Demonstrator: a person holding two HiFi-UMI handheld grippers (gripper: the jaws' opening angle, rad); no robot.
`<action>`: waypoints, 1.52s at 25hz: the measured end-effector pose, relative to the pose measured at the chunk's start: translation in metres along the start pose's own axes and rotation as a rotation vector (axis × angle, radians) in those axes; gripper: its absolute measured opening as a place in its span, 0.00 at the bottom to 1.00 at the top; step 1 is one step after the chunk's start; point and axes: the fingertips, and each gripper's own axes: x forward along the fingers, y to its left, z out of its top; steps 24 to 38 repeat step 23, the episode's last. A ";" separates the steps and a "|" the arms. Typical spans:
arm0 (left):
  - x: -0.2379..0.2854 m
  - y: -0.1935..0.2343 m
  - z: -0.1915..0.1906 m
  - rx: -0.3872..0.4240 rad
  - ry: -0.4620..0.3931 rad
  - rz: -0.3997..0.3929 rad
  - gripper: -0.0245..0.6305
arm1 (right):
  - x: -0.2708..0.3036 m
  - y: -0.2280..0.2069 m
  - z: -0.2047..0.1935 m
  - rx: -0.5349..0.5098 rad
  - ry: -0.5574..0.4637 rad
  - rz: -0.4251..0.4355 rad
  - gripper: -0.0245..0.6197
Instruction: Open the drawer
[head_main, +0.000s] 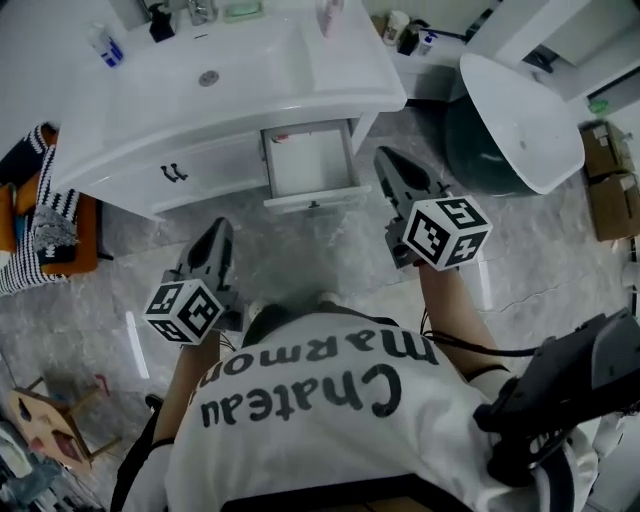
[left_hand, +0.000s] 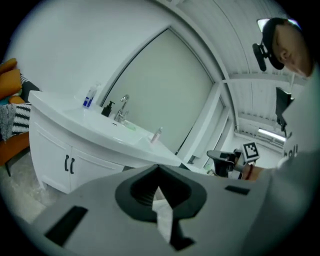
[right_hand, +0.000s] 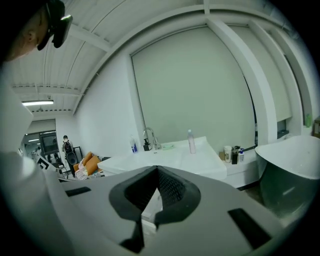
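Drawer stands pulled out of vanity front, right of the vanity's doors; white inside showing; left hand-held gripper in front of vanity, jaws together on nothing; right hand-held gripper just right of drawer, jaws pressed together, nothing between; bottle at vanity's back edge, left of tap.

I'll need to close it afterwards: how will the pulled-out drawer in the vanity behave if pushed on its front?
The drawer looks empty, so it is probably light and should slide in easily. Its white panels look rigid, so the front likely won't flex. It sits square in the vanity, so a centred push probably runs straight.
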 end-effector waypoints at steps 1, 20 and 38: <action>0.004 -0.005 0.001 -0.002 -0.020 0.012 0.03 | -0.005 -0.007 -0.001 0.000 0.000 0.003 0.05; 0.015 -0.054 -0.027 0.015 -0.079 0.137 0.03 | -0.051 -0.057 -0.005 -0.079 -0.009 0.048 0.05; 0.016 -0.057 -0.026 0.020 -0.080 0.141 0.03 | -0.052 -0.057 -0.003 -0.085 -0.010 0.055 0.05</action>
